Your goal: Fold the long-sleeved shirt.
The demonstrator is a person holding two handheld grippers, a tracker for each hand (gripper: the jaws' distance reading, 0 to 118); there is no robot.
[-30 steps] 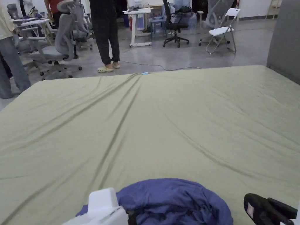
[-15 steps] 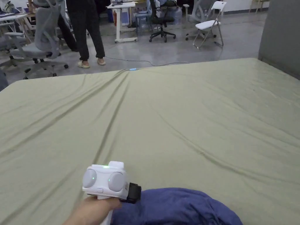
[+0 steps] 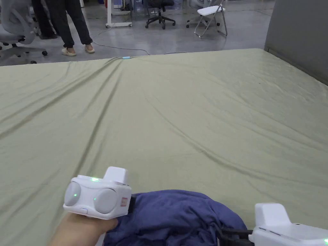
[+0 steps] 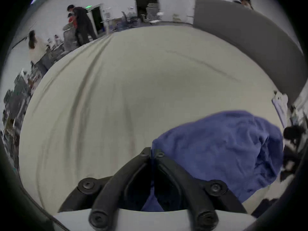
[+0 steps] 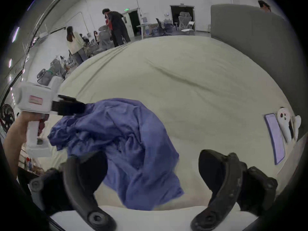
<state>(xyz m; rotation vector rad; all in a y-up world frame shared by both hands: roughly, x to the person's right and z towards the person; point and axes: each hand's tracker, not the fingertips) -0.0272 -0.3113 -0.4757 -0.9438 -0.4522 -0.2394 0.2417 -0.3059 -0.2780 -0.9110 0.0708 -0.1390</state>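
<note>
The long-sleeved shirt point(image 3: 173, 217), blue and crumpled into a heap, lies on the pale green bed sheet point(image 3: 192, 112) near its front edge. My left gripper point(image 3: 132, 204) is at the heap's left side. In the left gripper view its jaws point(image 4: 151, 153) are pressed together with blue shirt point(image 4: 216, 151) cloth between them. From the right gripper view, the left gripper point(image 5: 73, 108) bites the top left of the shirt point(image 5: 126, 134). My right gripper point(image 3: 225, 236) reaches the heap's right side. The right gripper point(image 5: 150, 161) stands wide open, with cloth draped against its left jaw.
A phone point(image 5: 275, 138) and a white controller point(image 5: 285, 123) lie on the sheet to the right. A grey panel point(image 3: 298, 35) borders the bed's right side. Beyond the far edge stand a person point(image 3: 69, 25), office chairs and a folding chair point(image 3: 209, 14).
The head camera has tipped down. The left gripper rose from the bottom edge to the shirt's left side. The right gripper left the view, then returned at the bottom right against the heap.
</note>
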